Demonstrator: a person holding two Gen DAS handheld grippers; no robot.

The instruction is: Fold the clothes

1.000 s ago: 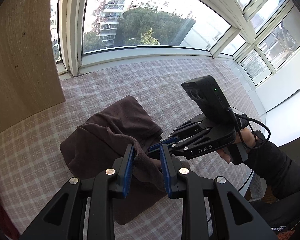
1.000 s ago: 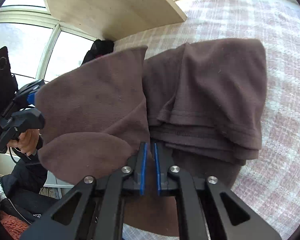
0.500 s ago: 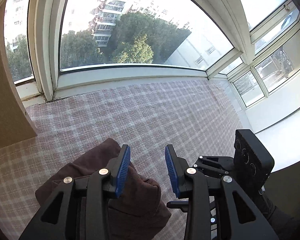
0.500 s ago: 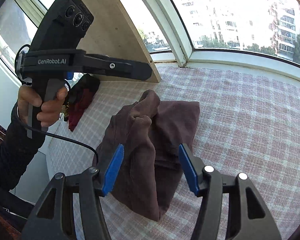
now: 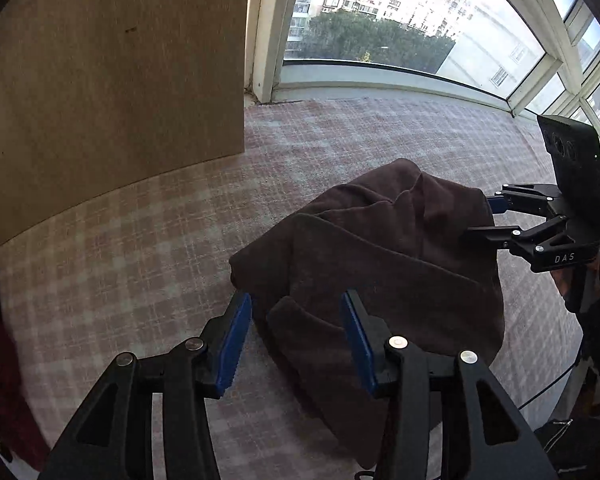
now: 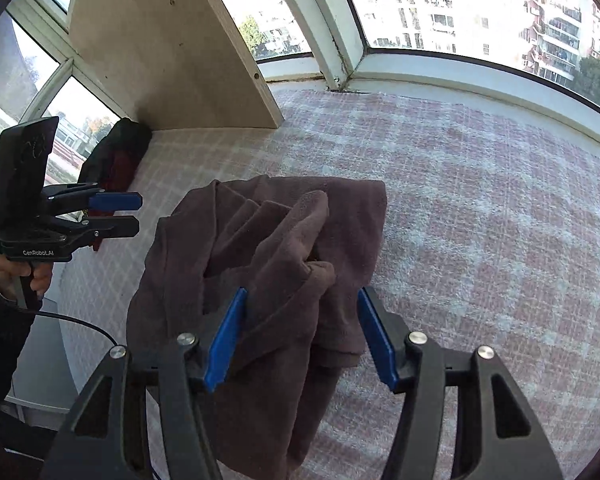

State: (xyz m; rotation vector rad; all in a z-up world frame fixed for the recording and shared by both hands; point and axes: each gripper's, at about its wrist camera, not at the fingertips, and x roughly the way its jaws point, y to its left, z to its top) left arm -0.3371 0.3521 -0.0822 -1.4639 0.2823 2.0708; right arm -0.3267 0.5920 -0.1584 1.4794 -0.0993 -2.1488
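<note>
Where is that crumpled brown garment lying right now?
The crumpled brown fleece garment lies mid-frame in both views on the pink checked blanket, right of the leaning wooden board, near the windows.

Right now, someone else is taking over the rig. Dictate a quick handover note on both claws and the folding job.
Left claw: open, empty, low at the near edge of the brown garment.
Right claw: open, empty, jaws either side of the garment's bunched folds.
The garment lies in a lumpy, partly folded heap on the checked cloth.
A dark red and black pile waits by the wooden board.
Left to do: flatten and tidy the fold, probably by regrasping an edge.
</note>
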